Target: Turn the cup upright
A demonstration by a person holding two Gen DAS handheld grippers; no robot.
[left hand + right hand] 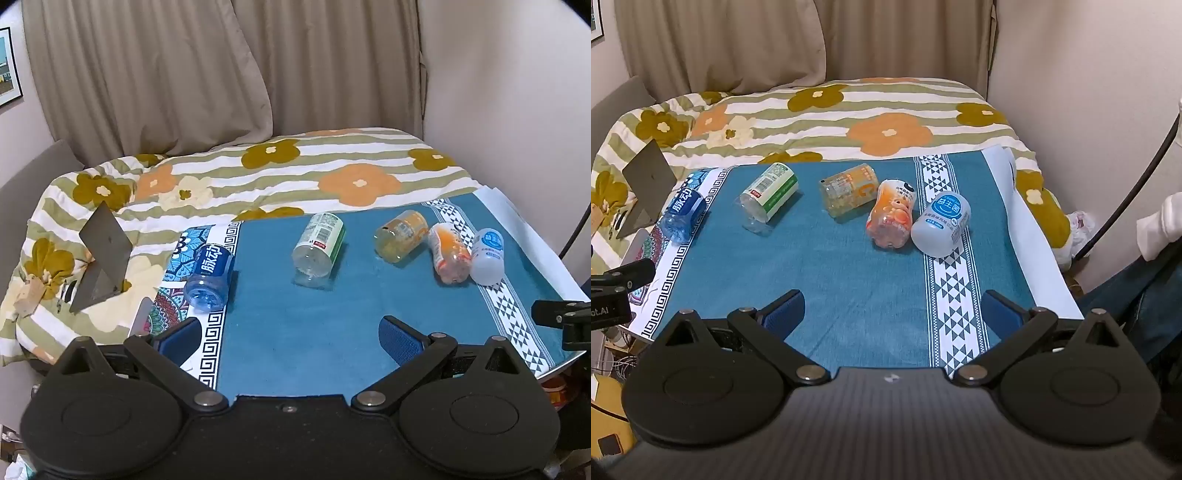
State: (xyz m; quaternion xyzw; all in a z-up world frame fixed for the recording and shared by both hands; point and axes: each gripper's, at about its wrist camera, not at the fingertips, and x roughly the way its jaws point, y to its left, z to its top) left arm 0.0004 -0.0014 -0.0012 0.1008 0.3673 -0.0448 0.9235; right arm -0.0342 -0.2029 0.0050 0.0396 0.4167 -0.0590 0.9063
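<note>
Five cups cut from plastic drink bottles lie on their sides in a loose row across a blue cloth (849,280) that covers the bench, with a flowered quilt (886,110) on a bed behind. From the person's left to right they are: a blue cup (210,275) resting on the cloth's patterned left border, a green-labelled cup (319,243), a yellow cup (400,236), an orange cup (891,214), and a white cup (941,224) lying on the triangle-patterned stripe. The orange and white cups touch or nearly touch; the others lie apart. The left tongs (291,338) and the right tongs (892,308) are both spread wide and hold nothing, each hovering over the near edge of the cloth, well short of the row. These cups look thin-walled, light and springy, so a hard squeeze would probably dent them, and the smooth plastic may slip; a gentle pinch across the labelled middle of the body seems the safest hold. Every cup has its long axis roughly flat on the cloth. The blue, green-labelled, orange and white cups appear to point their moulded bottoms towards the cameras and slightly left, open ends away, though the far ends are hidden. The yellow cup lies more crosswise, and which end of it is open cannot be told. None stands upright yet, so the flipping seems not to have begun.
</note>
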